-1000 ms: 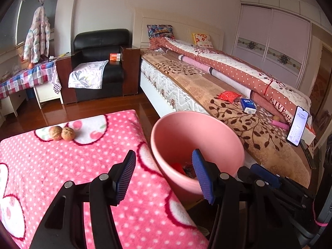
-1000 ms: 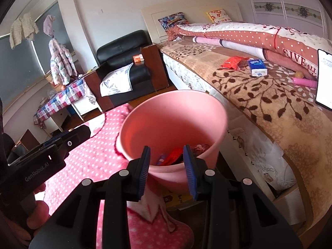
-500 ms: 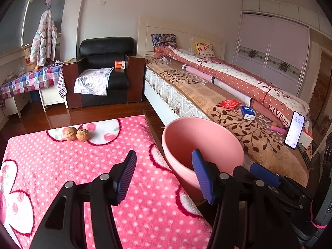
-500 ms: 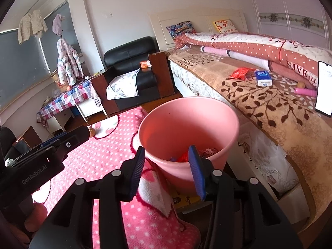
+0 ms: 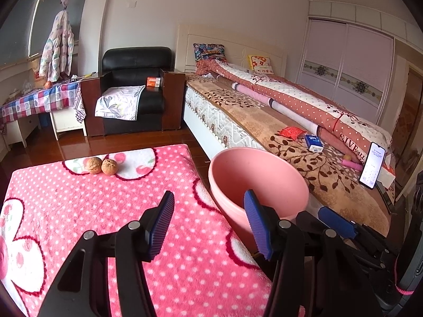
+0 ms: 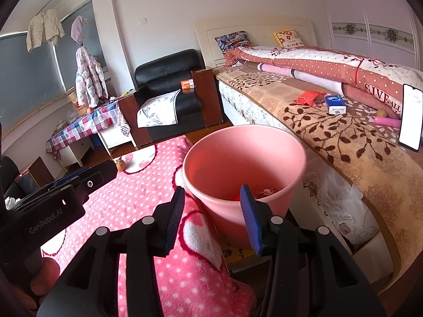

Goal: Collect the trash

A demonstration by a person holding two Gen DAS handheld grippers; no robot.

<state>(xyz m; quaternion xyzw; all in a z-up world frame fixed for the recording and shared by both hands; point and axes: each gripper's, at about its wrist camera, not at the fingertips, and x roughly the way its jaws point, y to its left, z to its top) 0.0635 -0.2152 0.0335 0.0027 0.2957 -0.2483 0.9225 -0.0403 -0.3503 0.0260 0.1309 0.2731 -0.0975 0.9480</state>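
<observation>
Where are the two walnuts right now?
In the left wrist view, the walnuts sit touching on the pink blanket's far edge, left of the pink bin.

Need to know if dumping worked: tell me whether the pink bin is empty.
Not empty. In the right wrist view, the pink bin stands upright with red and crumpled pale scraps at its bottom.

- Trash bin (image 6: 246,155): plain pink, inside and out.
- Blanket (image 5: 79,206) on the worktop: hot pink with white polka dots and white patches edged in red.
- Walnuts (image 5: 101,166): tan-brown.
- Gripper fingers (image 5: 161,227): black with ribbed blue pads.
- Armchair (image 5: 134,79): black, with dark brown wood sides.
- Bedspread (image 6: 343,132): beige with brown leaf print.
- Quilt (image 6: 330,66): salmon with white dots.
- Tablecloth (image 5: 37,100): red, blue and white check.
</observation>
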